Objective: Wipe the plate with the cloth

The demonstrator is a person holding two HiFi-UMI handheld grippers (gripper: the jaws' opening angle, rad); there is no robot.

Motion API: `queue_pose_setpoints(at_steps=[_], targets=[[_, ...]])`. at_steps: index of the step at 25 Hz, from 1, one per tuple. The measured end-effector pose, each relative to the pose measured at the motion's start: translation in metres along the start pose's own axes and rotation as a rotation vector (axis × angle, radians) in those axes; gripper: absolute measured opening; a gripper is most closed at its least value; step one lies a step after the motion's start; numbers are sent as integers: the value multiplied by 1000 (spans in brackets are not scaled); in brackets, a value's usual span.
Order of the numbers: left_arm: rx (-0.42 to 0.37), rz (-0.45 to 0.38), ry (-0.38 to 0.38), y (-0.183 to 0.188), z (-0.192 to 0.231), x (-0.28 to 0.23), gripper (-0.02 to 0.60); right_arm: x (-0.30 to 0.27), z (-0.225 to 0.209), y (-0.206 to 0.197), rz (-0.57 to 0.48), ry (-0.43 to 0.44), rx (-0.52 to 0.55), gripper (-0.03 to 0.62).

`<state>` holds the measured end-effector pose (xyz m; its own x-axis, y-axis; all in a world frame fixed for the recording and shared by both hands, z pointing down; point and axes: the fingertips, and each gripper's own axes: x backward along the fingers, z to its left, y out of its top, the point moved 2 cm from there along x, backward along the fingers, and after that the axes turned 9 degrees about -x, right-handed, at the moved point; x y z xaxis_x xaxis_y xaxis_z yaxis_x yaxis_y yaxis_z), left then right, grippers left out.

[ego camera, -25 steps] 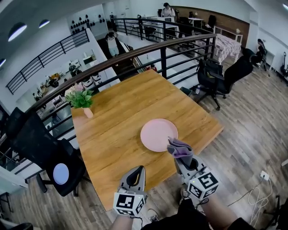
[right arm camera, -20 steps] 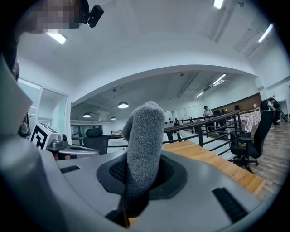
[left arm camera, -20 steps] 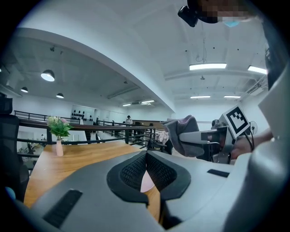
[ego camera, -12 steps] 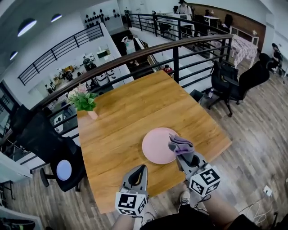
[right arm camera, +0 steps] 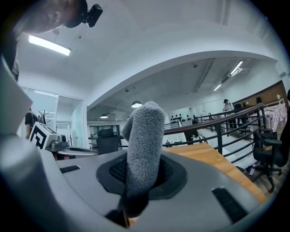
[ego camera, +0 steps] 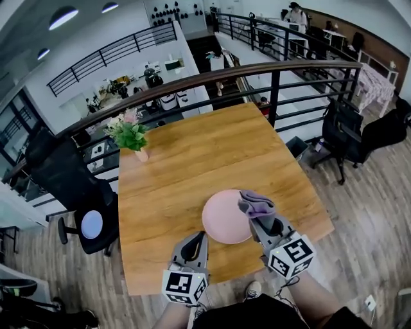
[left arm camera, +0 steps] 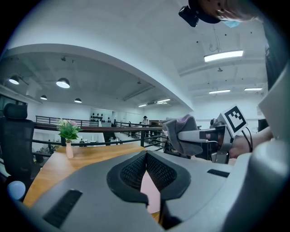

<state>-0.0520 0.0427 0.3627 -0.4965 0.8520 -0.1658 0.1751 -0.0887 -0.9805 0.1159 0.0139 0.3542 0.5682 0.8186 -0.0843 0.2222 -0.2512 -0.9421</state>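
Mezzanine office under a white curved ceiling, with plank flooring [ego camera: 366,205] down the right of the head view. Square wooden bench [ego camera: 186,167] in mid-frame, set against a black metal railing [ego camera: 276,67] with a brown top rail. Beyond the railing, at the upper left, a lower floor crowded with desks and equipment. Small vase of pink flowers [ego camera: 131,135] near the bench's upper-left corner. Black office chair [ego camera: 67,186] just off its left edge, more black chairs [ego camera: 359,132] at the right. Far off at the top right, a person [ego camera: 294,11] among desks.

Pink plate [ego camera: 218,218] flat on the bench, near its lower edge and right of centre.

Left claw [ego camera: 200,236] at lower centre, reaching in over the bench's near edge, just lower left of the plate and apart from it. Tilted slightly downward, pointing toward the top of the frame, marker cube [ego camera: 183,287] at its rear. Pads pressed together with nothing between them in the left gripper view, the plate's pink visible past the tips.

Right claw [ego camera: 258,217] at the plate's lower right, held about level and clamped on a grey-purple cloth [ego camera: 257,203]. Cloth bunched, standing up out of the pads and overhanging the plate's right rim in the head view; touching the plate or not, impossible to tell. In the right gripper view, a fuzzy grey column rising from between the pads at mid-frame.
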Motion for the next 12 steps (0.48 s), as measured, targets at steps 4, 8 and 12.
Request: queue_pose_setpoints(at_steps=[4, 8, 12], targets=[[5, 10, 45, 3, -10, -12, 20, -3, -14, 4, 17, 51, 2, 74], [12, 25, 85, 2, -20, -25, 20, -3, -32, 6, 33, 86, 0, 74], [28, 55, 129, -8, -28, -35, 20, -1, -48, 4, 51, 111, 2, 74]])
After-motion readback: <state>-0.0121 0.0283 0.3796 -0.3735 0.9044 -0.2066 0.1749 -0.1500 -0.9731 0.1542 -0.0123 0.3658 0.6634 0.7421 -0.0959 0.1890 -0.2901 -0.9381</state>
